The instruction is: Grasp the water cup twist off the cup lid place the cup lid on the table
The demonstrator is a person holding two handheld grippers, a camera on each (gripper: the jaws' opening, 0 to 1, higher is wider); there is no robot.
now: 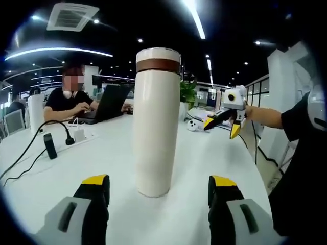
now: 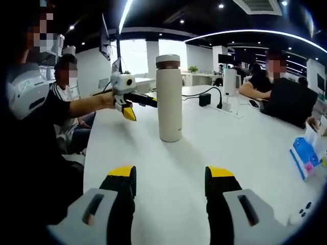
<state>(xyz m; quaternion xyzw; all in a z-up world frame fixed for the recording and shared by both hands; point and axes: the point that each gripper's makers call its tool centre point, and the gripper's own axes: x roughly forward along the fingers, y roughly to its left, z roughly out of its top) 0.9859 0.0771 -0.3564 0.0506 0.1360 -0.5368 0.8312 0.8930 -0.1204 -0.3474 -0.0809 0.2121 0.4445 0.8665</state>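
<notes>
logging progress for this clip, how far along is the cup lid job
Nothing looks done yet. The water cup stands upright on the table with the cup lid still on. In hand: the left hand-held gripper is open, jaws on either side of the cup's base but apart from it; the right hand-held gripper is open and farther back. Left: grasp, twist the lid off, set it on the table.

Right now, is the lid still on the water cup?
Yes, on. The lid sits atop the upright water cup, above its brown band; both grippers are open and clear of it.
</notes>
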